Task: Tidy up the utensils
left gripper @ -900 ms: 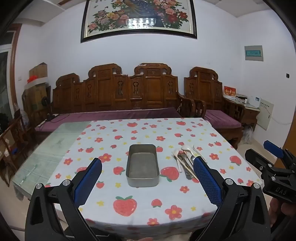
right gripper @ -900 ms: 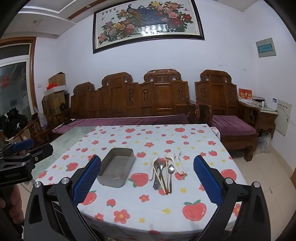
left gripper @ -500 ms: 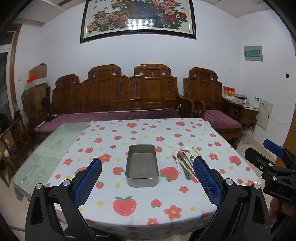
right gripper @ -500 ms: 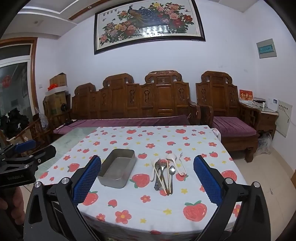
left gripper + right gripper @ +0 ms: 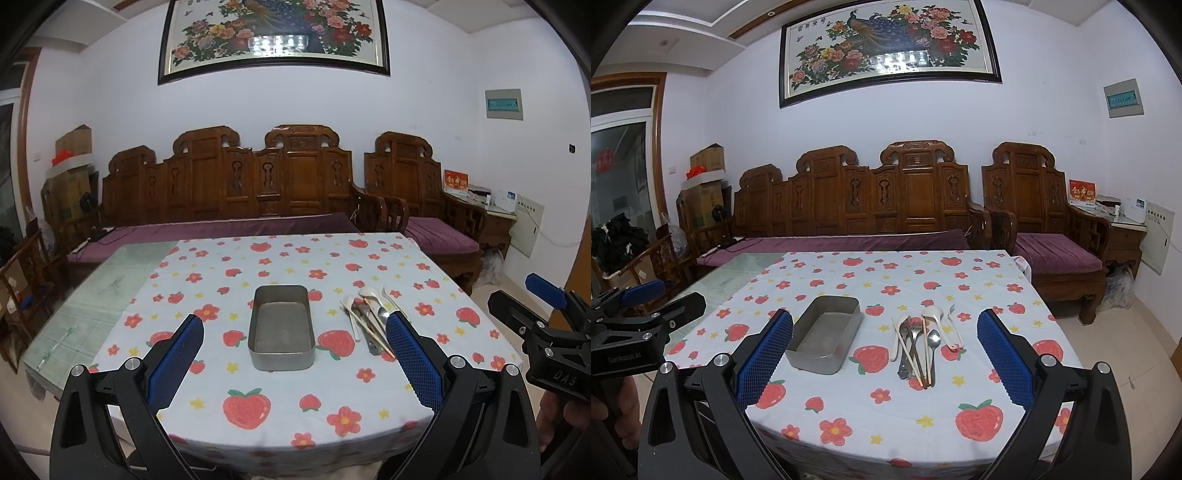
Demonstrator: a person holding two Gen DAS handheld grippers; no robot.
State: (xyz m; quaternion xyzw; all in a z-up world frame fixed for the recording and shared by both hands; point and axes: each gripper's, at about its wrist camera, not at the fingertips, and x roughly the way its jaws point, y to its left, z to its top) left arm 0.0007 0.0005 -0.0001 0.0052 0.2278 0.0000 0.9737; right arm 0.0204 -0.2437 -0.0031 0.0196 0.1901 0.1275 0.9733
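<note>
An empty metal tin (image 5: pixel 281 326) (image 5: pixel 825 338) lies on the strawberry-print tablecloth (image 5: pixel 258 266) (image 5: pixel 960 280). To its right lies a pile of utensils (image 5: pixel 369 319) (image 5: pixel 921 341): metal spoons, a fork, chopsticks and white plastic spoons. My left gripper (image 5: pixel 293 354) is open and empty, held back from the table's near edge, in line with the tin. My right gripper (image 5: pixel 884 349) is open and empty, also short of the table, between tin and utensils. Each gripper shows at the side of the other's view.
The cloth covers the right part of a glass-topped table (image 5: pixel 92 295). A carved wooden sofa (image 5: pixel 236 192) with purple cushions stands behind it, an armchair (image 5: pixel 1045 229) at the right. Cardboard boxes (image 5: pixel 701 184) stand at the far left.
Both grippers have drifted slightly nearer the table; the tin and utensils sit a little higher and closer in both views. Nothing on the table has moved.
</note>
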